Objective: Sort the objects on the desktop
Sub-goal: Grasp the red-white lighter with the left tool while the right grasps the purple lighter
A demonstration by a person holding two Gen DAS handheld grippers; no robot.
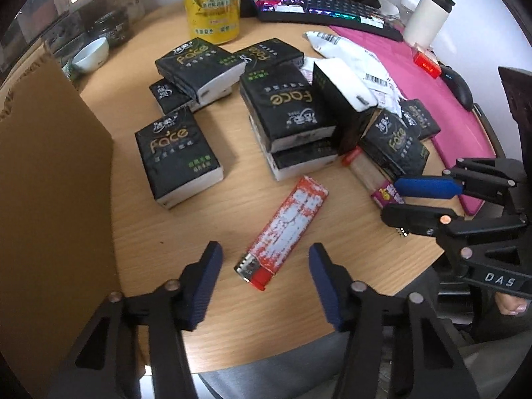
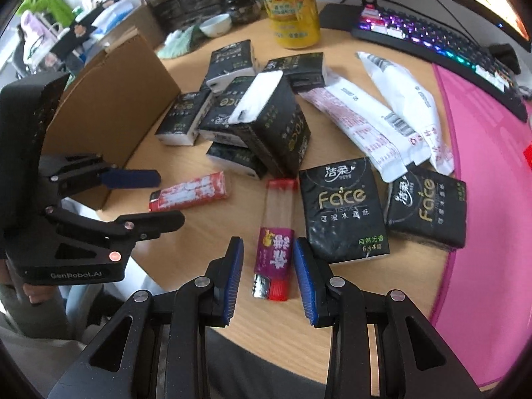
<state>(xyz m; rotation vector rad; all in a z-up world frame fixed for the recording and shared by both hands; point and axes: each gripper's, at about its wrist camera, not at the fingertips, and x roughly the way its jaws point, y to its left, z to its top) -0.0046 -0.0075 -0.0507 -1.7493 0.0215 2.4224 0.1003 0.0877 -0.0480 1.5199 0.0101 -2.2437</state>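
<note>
**Two lighters between spread grippers, "Face" tissue packs heaped behind**

The left gripper hangs released, its blue pads spread to either side of the red-and-white lighter, which lies on the wooden desk at lower centre; its print is too worn to read. The right gripper is likewise spread wide, flanking without touching a clear lighter with a purple label whose characters are blurred. Its body reads "DAS" in the left view; the left gripper's reads "GenRobot.AI" in the right view.

Black tissue packs marked "Face" in gold fill the middle; about nine can be counted, several stacked and partly hidden, so the total is uncertain. Three white sachets with barcodes lie right of centre. A yellow pineapple can is cut off at the top edge. A cardboard box stands at left, beside a pink mat at right and a backlit keyboard at upper right.
</note>
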